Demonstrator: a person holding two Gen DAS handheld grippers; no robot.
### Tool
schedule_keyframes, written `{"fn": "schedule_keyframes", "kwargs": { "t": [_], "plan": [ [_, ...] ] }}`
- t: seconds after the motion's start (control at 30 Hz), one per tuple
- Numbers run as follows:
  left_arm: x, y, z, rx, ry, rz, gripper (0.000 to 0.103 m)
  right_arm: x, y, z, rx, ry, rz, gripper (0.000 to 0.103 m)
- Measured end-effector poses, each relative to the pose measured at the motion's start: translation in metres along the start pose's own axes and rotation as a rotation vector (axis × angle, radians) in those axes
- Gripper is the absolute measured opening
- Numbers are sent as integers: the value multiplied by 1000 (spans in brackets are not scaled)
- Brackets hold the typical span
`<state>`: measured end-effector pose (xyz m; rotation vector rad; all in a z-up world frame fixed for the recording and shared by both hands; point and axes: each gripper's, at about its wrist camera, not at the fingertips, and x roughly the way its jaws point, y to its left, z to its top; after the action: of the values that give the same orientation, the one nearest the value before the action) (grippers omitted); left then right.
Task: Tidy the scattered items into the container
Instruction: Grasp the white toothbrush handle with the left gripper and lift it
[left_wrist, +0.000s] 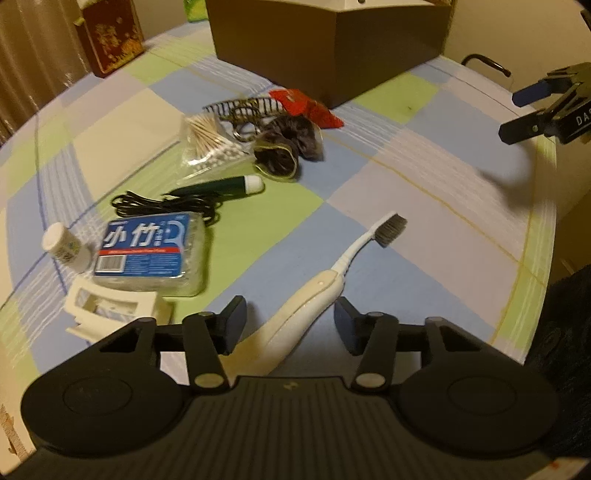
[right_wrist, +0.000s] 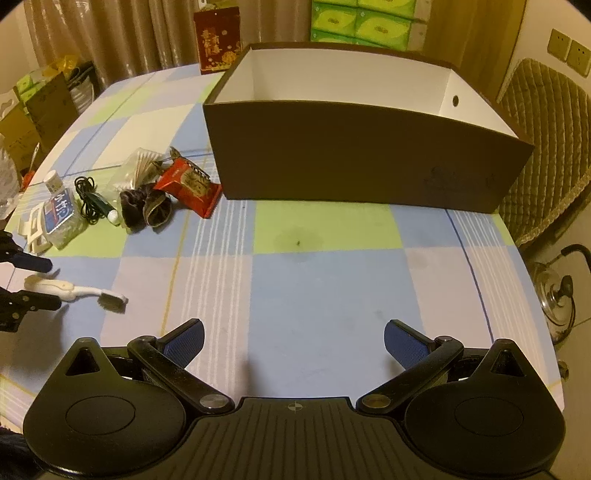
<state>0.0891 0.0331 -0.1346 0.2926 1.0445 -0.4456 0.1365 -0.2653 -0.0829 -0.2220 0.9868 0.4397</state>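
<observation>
The left gripper stands with its jaws apart on either side of the handle of a white toothbrush, which lies flat on the checked tablecloth with its grey bristle head pointing far and to the right. The handle sits between the two pads; whether either pad touches it cannot be told. In the right wrist view the same toothbrush lies at the near left edge of the table, its handle end between that gripper's dark fingers.

The right gripper hangs spread wide and holding nothing over bare cloth, well apart from every item, facing the long side of the brown cardboard box, which stands at the far side of the table with its white inside showing.

The other items lie in a loose cluster to the left of the box: a red snack packet nearest the box, a dark scrunchie just beside it, a bag of cotton swabs, a dark hair claw clip, a green tube with a white cap, a coiled black cable, a blue-labelled pack of floss picks, a small white-capped bottle and a cream plastic holder at the near left.
</observation>
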Motion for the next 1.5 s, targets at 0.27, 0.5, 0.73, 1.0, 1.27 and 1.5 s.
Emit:
{"fn": "schedule_keyframes", "kwargs": {
  "t": [0.27,0.5,0.73,1.0,1.27,1.5],
  "plan": [
    [-4,4,-5,-54,39,-31,17,7,-5,5,-16,19,18,101],
    [-16,-7,-19,-173,86,7,18,15,-11,9,-40,36,42,101],
    [-10,-16,-13,-174,81,65,21,21,-17,17,-91,46,76,101],
    [-9,-36,-9,-236,92,125,16,33,-32,28,-158,58,131,101],
    [-28,-52,-5,-443,42,201,16,47,-41,41,-252,59,224,101],
    [-58,-59,2,-603,-42,264,16,54,-28,49,-295,36,287,101]
  ]
}}
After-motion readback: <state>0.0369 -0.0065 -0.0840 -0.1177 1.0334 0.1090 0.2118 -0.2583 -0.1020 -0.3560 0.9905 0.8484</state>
